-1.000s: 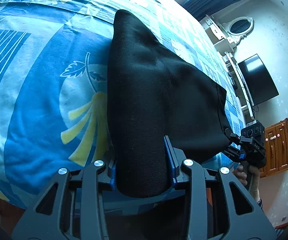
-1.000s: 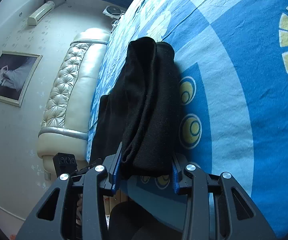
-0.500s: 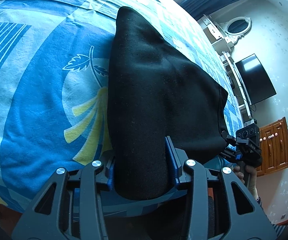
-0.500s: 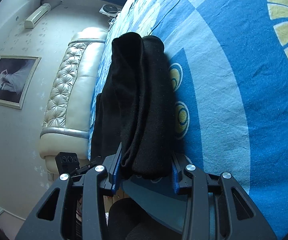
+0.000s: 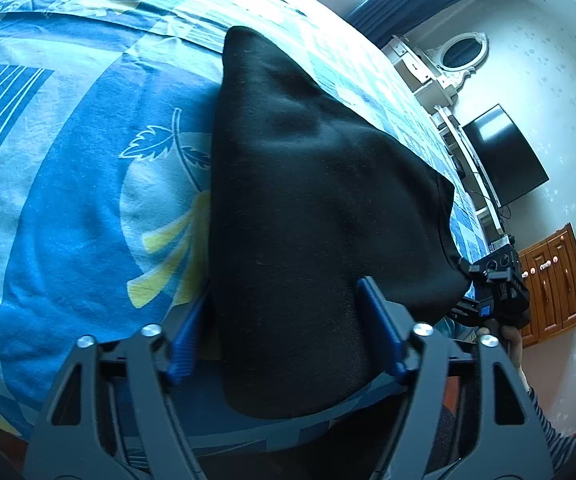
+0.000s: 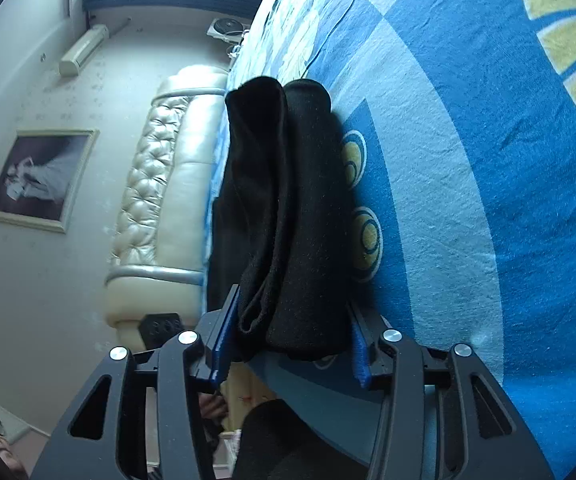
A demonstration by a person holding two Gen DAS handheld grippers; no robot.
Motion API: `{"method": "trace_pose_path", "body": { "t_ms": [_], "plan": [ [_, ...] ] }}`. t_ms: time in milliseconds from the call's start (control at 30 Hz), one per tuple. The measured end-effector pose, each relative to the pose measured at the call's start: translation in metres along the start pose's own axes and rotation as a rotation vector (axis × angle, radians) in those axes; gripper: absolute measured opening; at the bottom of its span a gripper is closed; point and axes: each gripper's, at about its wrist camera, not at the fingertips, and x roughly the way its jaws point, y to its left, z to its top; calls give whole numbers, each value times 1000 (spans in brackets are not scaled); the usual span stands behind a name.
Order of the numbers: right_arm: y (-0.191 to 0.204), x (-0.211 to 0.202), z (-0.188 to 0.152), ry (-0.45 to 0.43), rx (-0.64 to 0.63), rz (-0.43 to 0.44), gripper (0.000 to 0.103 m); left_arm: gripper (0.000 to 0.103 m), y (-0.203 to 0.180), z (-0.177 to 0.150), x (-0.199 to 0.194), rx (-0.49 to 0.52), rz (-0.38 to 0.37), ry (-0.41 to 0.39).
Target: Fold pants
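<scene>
Both my grippers, left [image 5: 284,328] & right [image 6: 290,338], clamp the thick black folded fabric pants [image 5: 312,208] over the blue patterned bedsheet [image 5: 68,200]. Risk: bulky layers slip, fold skews w/ uneven pull.

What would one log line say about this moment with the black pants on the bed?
stage: folding | left gripper: shut on black fabric pants | right gripper: shut on pants | pants: bunched, over blue patterned bedsheet

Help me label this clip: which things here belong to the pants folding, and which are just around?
Job: black pants; left tongs and right tongs, both gripping them; blue bedspread.

Around: TV; wooden cabinet; headboard; framed picture.
</scene>
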Motion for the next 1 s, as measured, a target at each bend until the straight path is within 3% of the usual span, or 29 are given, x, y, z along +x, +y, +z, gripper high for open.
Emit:
{"method": "trace_pose_path", "body": {
  "t_ms": [167,433,733,900,1000],
  "plan": [
    [-6,-8,-4,-28,44,105,59,92,-9,-4,3,50,9,9],
    [3,-15,-8,-53,20,121,75,100,-13,-7,5,17,37,-3],
    [11,-29,-16,-101,18,70,83,100,-7,-12,-8,-118,52,-4],
    [11,-39,-23,-127,20,14,84,100,-20,-28,-21,-68,174,-18],
    [14,-42,-29,-125,-2,-64,84,100,-29,-35,-29,-26,242,-37]
  ]
}}
